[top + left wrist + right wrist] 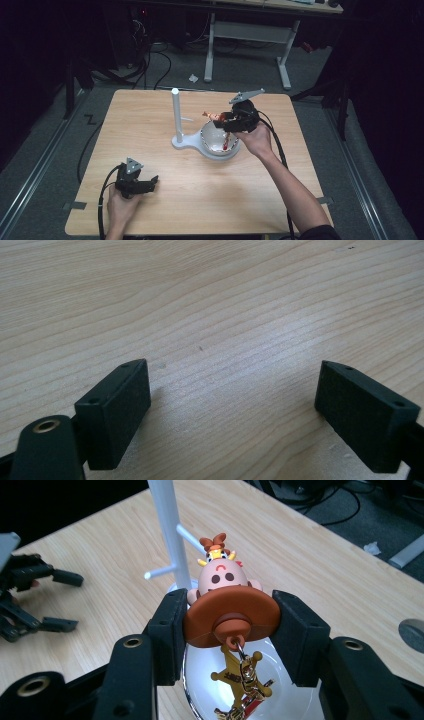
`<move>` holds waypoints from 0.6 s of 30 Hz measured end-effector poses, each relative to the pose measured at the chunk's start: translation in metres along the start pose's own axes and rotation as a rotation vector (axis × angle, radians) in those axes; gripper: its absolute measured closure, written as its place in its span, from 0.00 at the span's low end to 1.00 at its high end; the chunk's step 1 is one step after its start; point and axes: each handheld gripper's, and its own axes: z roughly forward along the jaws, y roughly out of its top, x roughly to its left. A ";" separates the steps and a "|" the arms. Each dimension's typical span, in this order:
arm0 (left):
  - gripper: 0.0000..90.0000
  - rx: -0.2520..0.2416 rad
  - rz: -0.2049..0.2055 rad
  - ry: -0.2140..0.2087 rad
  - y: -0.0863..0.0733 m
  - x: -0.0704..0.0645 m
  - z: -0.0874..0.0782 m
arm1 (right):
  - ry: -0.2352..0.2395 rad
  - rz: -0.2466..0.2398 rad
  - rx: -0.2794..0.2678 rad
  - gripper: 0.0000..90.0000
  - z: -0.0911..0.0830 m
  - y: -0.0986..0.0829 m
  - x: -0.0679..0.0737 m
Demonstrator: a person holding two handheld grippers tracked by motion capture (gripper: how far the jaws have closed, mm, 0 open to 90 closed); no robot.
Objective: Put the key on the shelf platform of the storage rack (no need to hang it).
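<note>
Right gripper view: keychain figure (231,611) between fingers (168,635).

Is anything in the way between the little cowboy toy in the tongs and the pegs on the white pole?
Nothing visible blocks it. The right tongs hold the brown-hatted cowboy keychain figure over the white bowl, and the white peg stand rises just beyond, with open air between.
</note>
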 end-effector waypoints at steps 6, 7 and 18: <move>0.17 0.001 0.002 0.000 0.000 0.000 0.000 | 0.000 0.005 0.017 0.57 0.009 -0.009 -0.002; 0.17 0.001 0.001 0.001 0.000 0.000 0.000 | 0.003 0.002 0.017 0.57 0.010 -0.010 -0.002; 0.17 0.000 0.000 0.000 0.000 0.000 0.000 | -0.012 0.014 0.049 0.57 0.020 -0.028 -0.006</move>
